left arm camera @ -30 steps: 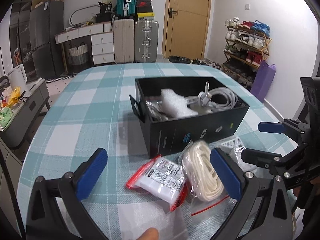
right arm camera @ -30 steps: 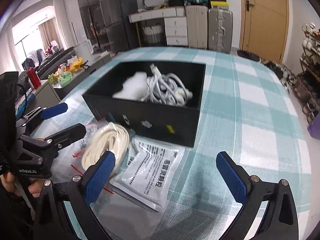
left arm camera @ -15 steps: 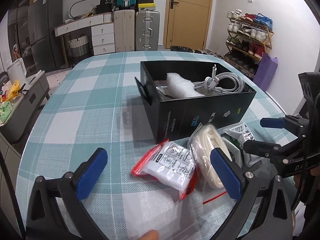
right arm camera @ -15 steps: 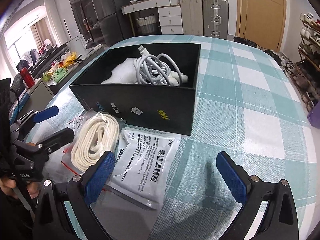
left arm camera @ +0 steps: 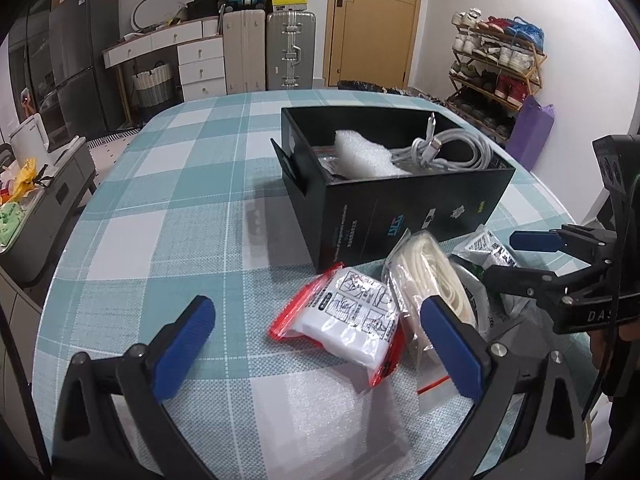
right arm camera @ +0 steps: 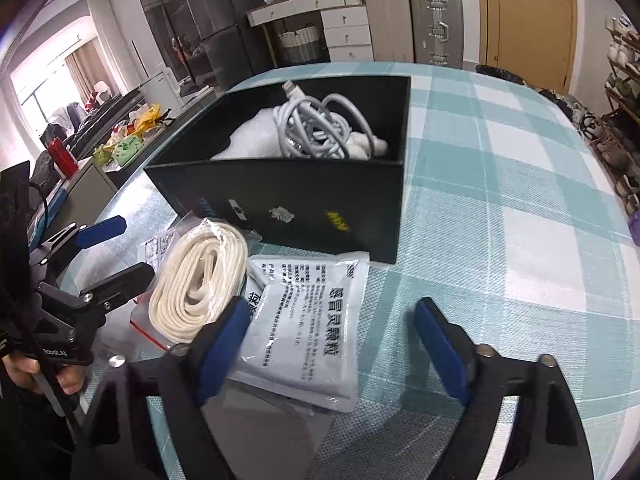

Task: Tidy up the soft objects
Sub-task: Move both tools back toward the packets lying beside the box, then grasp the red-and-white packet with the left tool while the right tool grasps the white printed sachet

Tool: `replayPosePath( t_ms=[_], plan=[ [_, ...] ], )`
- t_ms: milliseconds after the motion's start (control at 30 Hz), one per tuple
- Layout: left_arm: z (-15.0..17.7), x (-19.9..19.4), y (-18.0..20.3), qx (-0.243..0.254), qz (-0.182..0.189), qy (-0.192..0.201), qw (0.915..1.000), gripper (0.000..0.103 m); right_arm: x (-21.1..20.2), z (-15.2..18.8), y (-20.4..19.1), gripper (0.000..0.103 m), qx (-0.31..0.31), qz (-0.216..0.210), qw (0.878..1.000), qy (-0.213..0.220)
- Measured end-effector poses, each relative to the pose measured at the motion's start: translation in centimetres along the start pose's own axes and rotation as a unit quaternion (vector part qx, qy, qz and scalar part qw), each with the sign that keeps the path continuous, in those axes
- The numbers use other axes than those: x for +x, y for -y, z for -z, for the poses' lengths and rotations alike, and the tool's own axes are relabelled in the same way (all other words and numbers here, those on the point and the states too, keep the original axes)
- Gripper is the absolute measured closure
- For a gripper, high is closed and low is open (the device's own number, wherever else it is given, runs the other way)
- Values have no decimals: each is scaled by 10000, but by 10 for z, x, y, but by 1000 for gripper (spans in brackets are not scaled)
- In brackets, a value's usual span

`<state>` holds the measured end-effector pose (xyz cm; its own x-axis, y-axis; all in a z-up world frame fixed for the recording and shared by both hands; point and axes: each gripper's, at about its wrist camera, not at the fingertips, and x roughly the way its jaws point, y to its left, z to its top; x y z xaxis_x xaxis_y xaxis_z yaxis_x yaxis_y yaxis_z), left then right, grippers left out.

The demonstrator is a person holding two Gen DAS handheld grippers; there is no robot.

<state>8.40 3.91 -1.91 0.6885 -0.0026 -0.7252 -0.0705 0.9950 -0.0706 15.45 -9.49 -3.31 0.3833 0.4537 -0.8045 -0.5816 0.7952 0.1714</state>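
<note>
In the left wrist view my left gripper [left arm camera: 318,350] is open above a red-edged clear pouch [left arm camera: 344,320], which lies nearer its right finger. A bagged coil of cream rope [left arm camera: 428,276] lies beside the pouch, against the black box [left arm camera: 400,208]. In the right wrist view my right gripper [right arm camera: 332,346] hangs over a white printed sachet [right arm camera: 304,320]. Its jaws are closing: the left pad is at the sachet's edge and the right pad stands clear of it. The box [right arm camera: 288,204] holds white cables [right arm camera: 320,128] and foam wrap. Each gripper shows in the other's view [right arm camera: 110,254] [left arm camera: 524,260].
The teal checked table [left arm camera: 180,208] stretches away left of the box. A clear plastic bag [left arm camera: 320,412] lies flat under my left gripper. Suitcases [left arm camera: 290,54], drawers and a shoe rack [left arm camera: 496,64] stand beyond the table. A hand [right arm camera: 60,376] grips the left handle.
The right gripper's fingers have drawn closer together over the white sachet. Both cameras have tipped a little, so box and packets sit slightly differently in view. Nothing was picked up.
</note>
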Motion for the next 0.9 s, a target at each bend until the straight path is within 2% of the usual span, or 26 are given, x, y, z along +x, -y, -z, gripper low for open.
replayPosePath(
  t_ms=[200,267,367,533,767,900],
  plan=[
    [0,3,-4,-88,51,-55,9999,0,1,1,0,30,-42,-36,10000,-3],
    [0,4,-3,-71,52,-81,9999,0,0,2,-2,38,-86,-40,10000,-3],
    [1,5,-1,5,47,-142,9999,0,0,2,-5,54,-194,-8,9998,1],
    [2,8,1,66,39,-244,9997,0,-4,4,-9,59,-343,-42,9994,55],
    [7,5,3,290,-117,-328,9990,0,-13,3,-10,60,-416,-35,9990,158],
    [7,7,-1,268,-56,-372,9989,0,-16,2,-9,60,-422,-11,9989,180]
  ],
)
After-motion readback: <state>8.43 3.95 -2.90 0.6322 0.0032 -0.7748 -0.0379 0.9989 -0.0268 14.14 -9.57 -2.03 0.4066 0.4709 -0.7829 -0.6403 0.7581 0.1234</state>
